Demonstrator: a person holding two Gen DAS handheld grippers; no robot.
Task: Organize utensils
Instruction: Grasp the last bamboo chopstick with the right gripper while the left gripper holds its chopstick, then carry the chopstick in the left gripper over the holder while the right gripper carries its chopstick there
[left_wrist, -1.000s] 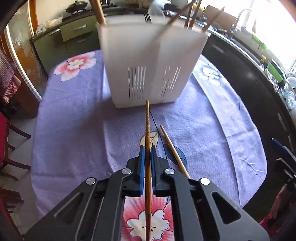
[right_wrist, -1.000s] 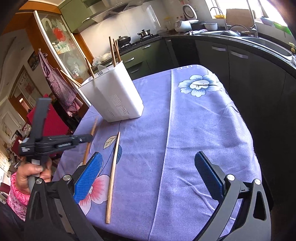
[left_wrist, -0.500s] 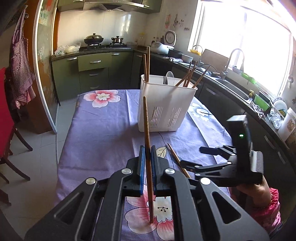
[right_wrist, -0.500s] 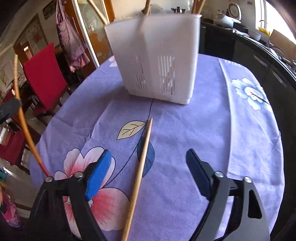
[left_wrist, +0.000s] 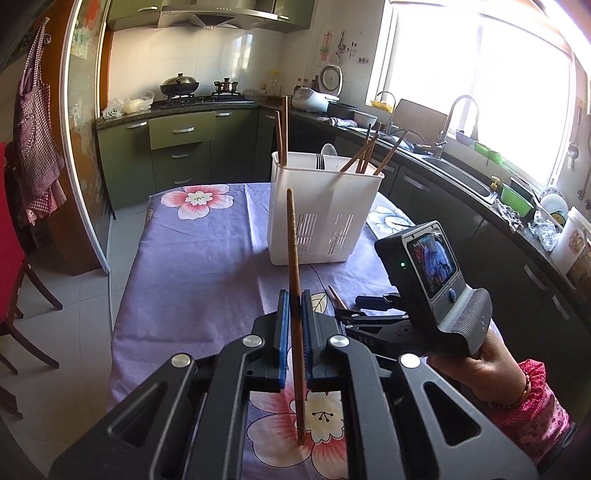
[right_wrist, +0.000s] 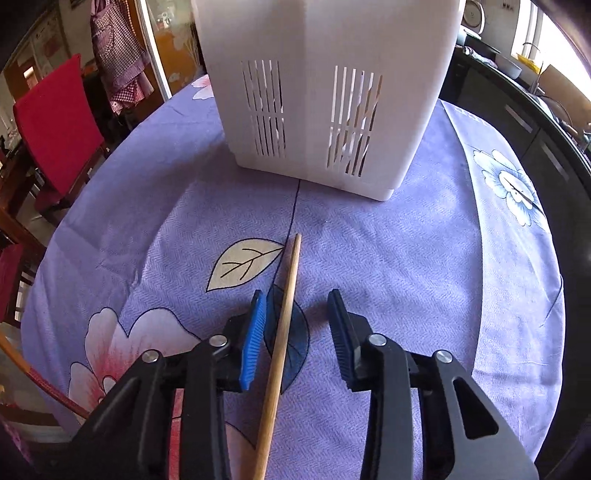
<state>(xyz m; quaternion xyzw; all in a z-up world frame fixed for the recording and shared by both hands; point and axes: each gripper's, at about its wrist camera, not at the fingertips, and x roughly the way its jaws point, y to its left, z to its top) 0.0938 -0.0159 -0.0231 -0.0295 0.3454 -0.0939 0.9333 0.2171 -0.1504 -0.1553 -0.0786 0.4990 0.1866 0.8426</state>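
My left gripper (left_wrist: 294, 295) is shut on a dark wooden chopstick (left_wrist: 293, 258) and holds it upright above the table, short of the white utensil holder (left_wrist: 325, 210). The holder has several chopsticks, a fork and a spoon in it. My right gripper (right_wrist: 297, 295) is open and low over the purple tablecloth, its jaws on either side of a light wooden chopstick (right_wrist: 284, 325) that lies flat, closer to the left jaw. The holder (right_wrist: 325, 92) stands just beyond. The right gripper also shows in the left wrist view (left_wrist: 354, 310).
The table has a purple flowered cloth (left_wrist: 192, 266) (right_wrist: 406, 258). A red chair (right_wrist: 51, 118) stands at the left. Kitchen counters and a sink (left_wrist: 458, 173) run along the right. The held chopstick's lower end shows at the right wrist view's left edge (right_wrist: 37, 380).
My left gripper has lifted its chopstick from flat to upright and pulled back. My right gripper has moved down and forward over the lying chopstick, with its jaws narrower.
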